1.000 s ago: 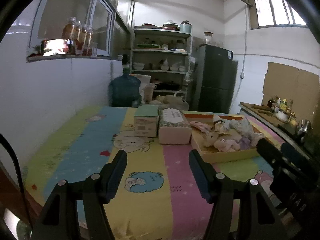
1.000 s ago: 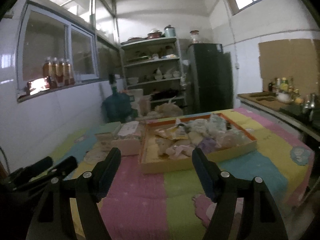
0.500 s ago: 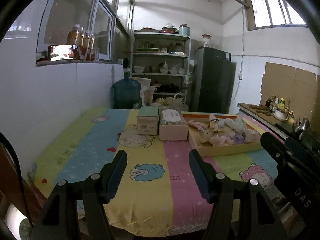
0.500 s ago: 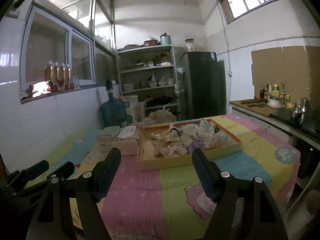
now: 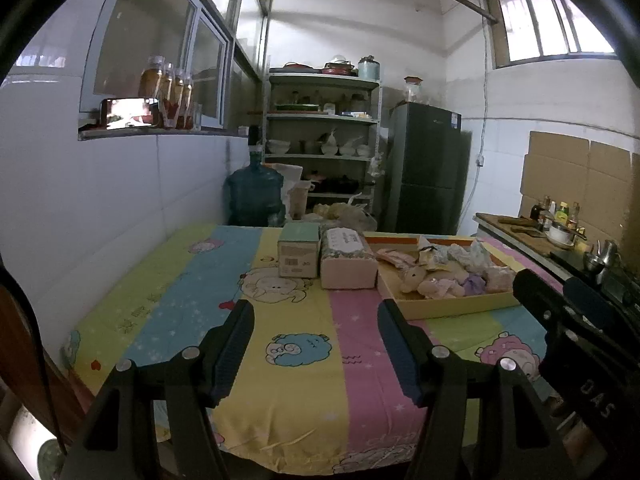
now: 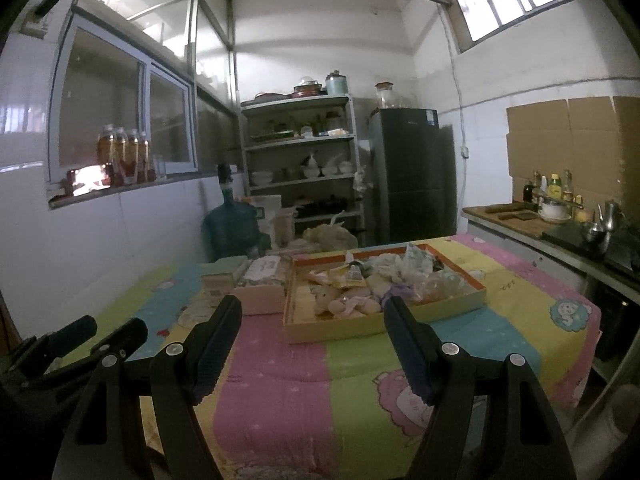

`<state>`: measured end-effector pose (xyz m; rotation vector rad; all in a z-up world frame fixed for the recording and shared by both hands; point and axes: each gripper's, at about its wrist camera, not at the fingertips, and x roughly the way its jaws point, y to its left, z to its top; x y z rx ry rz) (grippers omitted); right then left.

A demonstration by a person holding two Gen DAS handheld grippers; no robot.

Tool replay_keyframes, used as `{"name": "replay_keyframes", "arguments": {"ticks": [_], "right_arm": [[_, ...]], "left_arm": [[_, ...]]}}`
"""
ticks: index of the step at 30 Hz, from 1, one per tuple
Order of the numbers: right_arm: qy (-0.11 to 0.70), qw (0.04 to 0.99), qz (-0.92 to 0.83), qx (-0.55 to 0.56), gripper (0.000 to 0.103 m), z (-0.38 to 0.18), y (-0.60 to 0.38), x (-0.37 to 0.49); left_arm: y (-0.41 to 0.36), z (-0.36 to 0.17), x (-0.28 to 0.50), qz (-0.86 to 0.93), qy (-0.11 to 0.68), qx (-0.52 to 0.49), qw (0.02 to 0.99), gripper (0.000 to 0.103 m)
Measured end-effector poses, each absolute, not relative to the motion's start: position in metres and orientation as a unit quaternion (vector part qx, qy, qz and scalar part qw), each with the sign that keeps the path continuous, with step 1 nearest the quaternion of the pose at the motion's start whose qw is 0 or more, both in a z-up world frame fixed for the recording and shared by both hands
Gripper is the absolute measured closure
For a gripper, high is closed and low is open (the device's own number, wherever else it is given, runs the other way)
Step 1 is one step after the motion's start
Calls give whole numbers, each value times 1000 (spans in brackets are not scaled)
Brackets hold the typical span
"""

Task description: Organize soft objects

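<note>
A shallow cardboard tray [image 5: 452, 307] [image 6: 372, 330] on the colourful striped tablecloth holds a heap of soft things: a plush rabbit [image 5: 416, 276] [image 6: 340, 300], crumpled cloths and small packets [image 6: 352, 276]. Left of the tray stand a pink box [image 5: 347, 258] [image 6: 262, 288] and a green-topped box [image 5: 299, 250] [image 6: 222, 274]. My left gripper [image 5: 316, 340] hangs open over the table's near edge, well short of the boxes. My right gripper [image 6: 312, 340] is open too, held back from the tray with nothing between its fingers.
The table [image 5: 296, 364] fills the room's middle. Behind it are a blue water jug [image 5: 254, 196], a shelf of dishes [image 5: 322, 136] and a dark fridge [image 5: 428, 168]. A counter with bottles and a kettle [image 6: 560, 216] runs along the right wall.
Both grippers have drawn back from the table, so the tray and boxes look smaller and farther. The table's near edge has come into view. Jaws are unchanged.
</note>
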<state>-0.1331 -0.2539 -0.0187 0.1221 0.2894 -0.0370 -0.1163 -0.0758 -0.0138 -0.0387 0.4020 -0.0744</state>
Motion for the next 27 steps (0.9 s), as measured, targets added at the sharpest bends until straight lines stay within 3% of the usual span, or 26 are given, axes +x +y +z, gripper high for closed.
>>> {"name": "replay_keyframes", "arguments": {"ticks": [27], "right_arm": [[147, 988, -8, 54, 28, -17, -248, -134]], "left_arm": [[-76, -9, -120, -40, 191, -20, 981, 39]]}}
